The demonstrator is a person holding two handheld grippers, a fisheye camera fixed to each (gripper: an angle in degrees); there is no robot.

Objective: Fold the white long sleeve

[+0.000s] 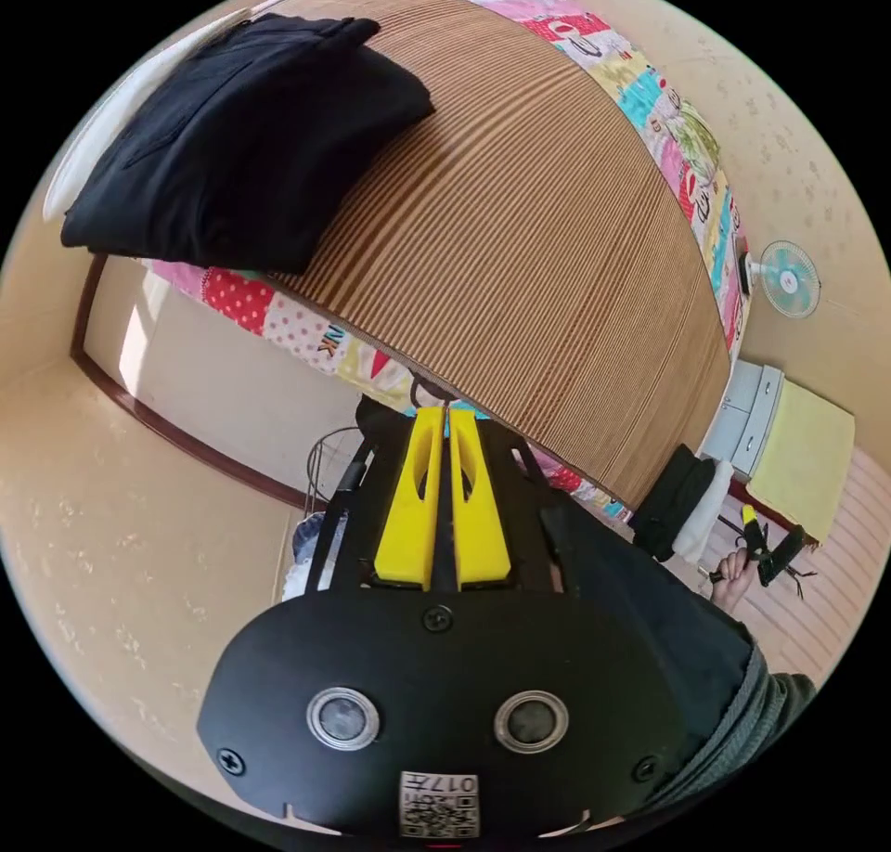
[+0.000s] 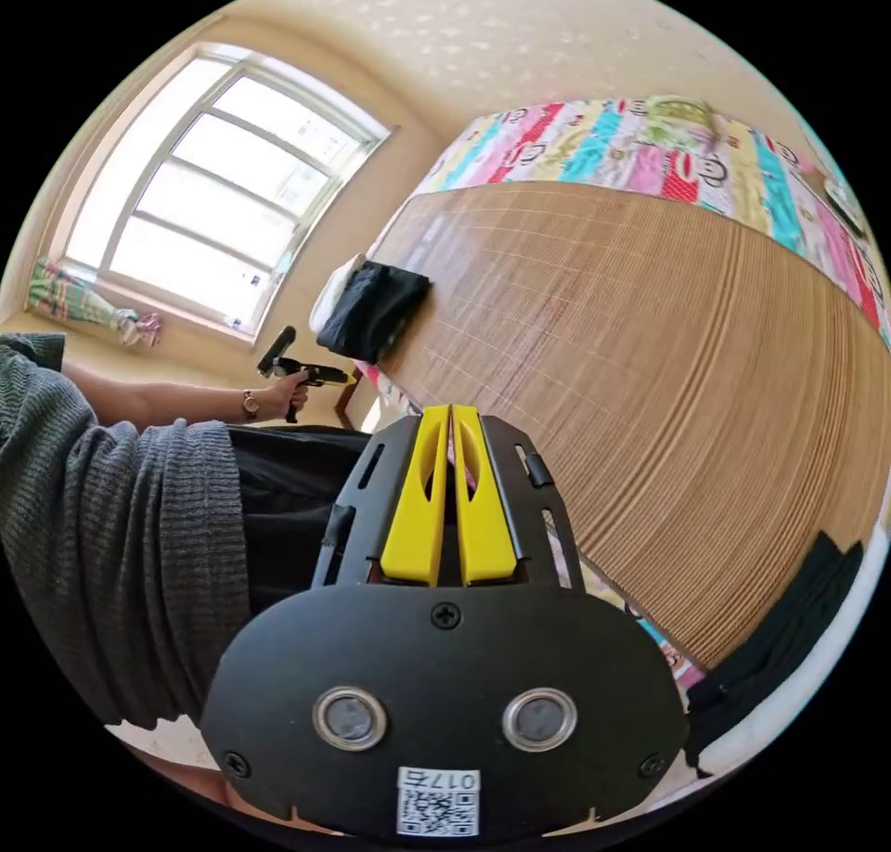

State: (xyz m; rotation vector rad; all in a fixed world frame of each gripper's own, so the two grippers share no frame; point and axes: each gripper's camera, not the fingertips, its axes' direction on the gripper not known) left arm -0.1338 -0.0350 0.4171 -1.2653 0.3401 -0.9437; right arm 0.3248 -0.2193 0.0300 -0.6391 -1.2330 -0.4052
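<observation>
- Left gripper: yellow jaws together, empty.
- Right gripper: jaws together, empty.
- White garment: under black clothes at mat edge, likely nearer right gripper.

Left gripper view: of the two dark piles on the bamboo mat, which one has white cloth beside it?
The smaller dark pile at the mat's lower corner, with white cloth against it. The folded black garment is the larger pile at the opposite end.
</observation>
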